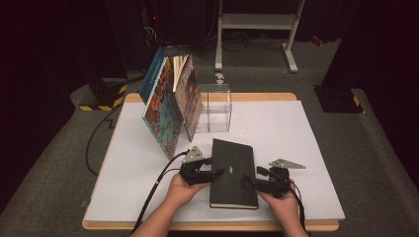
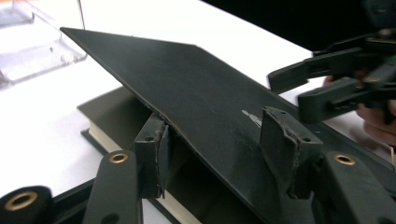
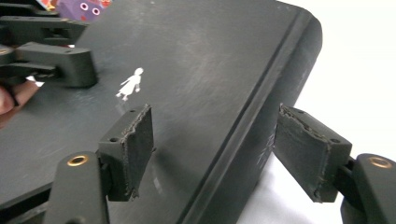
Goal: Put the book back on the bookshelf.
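Black hardcover book (image 1: 232, 173) lies at the table's (image 1: 306, 163) near edge, free room to its right. Left gripper view: left gripper (image 2: 212, 149) pries the front cover (image 2: 187, 88) up, jaws astride but not pinching. Right gripper view: right gripper (image 3: 215, 154) straddles the spine (image 3: 261, 112), jaws apart, probably to steady it

Notebook (image 1: 232, 173) lies before the leaning books (image 1: 170, 101).
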### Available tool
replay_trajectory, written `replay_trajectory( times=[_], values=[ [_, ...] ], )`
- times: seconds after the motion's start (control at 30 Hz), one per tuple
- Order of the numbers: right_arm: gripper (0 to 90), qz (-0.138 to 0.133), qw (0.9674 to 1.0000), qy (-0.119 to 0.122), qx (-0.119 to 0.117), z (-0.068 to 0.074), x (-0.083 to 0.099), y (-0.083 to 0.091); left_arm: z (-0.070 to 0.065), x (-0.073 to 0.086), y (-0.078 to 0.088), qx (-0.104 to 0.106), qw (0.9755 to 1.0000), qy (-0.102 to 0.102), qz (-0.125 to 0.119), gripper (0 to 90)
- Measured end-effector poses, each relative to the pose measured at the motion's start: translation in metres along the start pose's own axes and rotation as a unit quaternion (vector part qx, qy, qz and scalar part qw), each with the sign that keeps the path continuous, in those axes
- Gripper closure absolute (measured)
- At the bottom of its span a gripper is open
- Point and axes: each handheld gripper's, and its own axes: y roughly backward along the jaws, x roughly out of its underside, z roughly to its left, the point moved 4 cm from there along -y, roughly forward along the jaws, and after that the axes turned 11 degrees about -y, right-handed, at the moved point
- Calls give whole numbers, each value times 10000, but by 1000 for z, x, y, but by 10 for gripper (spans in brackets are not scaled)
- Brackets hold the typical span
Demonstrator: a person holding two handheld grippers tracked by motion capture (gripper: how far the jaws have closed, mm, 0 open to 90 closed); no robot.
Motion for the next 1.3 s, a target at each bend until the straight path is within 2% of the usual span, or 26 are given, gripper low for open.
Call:
replay_trajectory(
  times=[0.07, 0.3, 0.43, 0.6, 0.77, 1.07, 1.17, 1.3],
  values=[
    [242, 100, 9999, -45, -44, -2, -2, -5, -3, -2, 3, -53, 9997, -216, -109, 464],
    [181, 140, 9994, -225, -244, -5, -4, -8, -8, -6, 7, -121, 9983, -495, -277, 492],
    [133, 257, 9980, -360, -450, -2, -4, -11, -11, -8, 10, -188, 9972, -639, -329, 494],
    [63, 373, 9972, -377, -521, 2, -6, -16, -15, -9, 13, -268, 9958, -788, -386, 494],
    [0, 581, 9933, -649, -757, -2, -8, -23, -18, -9, 15, -315, 9938, -948, -491, 495],
    [0, 561, 9895, -817, -1050, -5, -12, -23, -26, -10, 21, -434, 9882, -1295, -699, 495],
    [0, 556, 9875, -889, -1178, -5, -13, -23, -30, -9, 24, -489, 9845, -1460, -846, 494],
    [0, 574, 9851, -877, -1364, -5, -13, -22, -33, -8, 26, -510, 9807, -1600, -1002, 494]
  ],
)
